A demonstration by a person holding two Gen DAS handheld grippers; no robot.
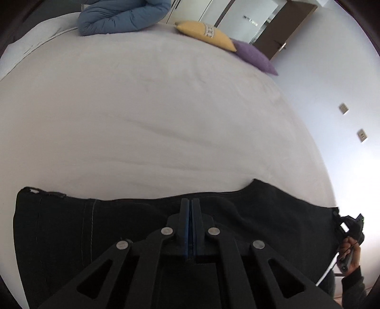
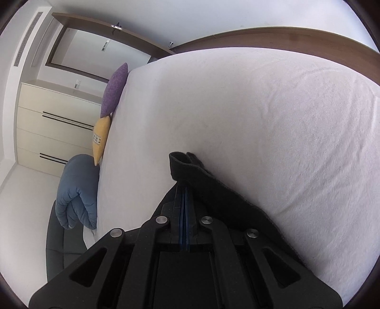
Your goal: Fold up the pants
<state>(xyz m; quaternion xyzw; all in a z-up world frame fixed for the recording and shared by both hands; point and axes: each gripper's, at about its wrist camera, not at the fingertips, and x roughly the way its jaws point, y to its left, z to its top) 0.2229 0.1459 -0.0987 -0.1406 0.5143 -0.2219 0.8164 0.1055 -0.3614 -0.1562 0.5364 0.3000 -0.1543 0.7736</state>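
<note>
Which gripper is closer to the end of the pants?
Right. The right gripper is clamped at the very end of the black pants. The left gripper sits mid-length over them, jaws closed.

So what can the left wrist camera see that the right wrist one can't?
Only the left wrist view shows the pants spread wide, the wall outlets and the right gripper at their far end. Only the right wrist view shows the drawer unit and a pants end bunched at its shut fingers. Both show the bed, blue duvet, yellow cushion and purple cushion.
</note>
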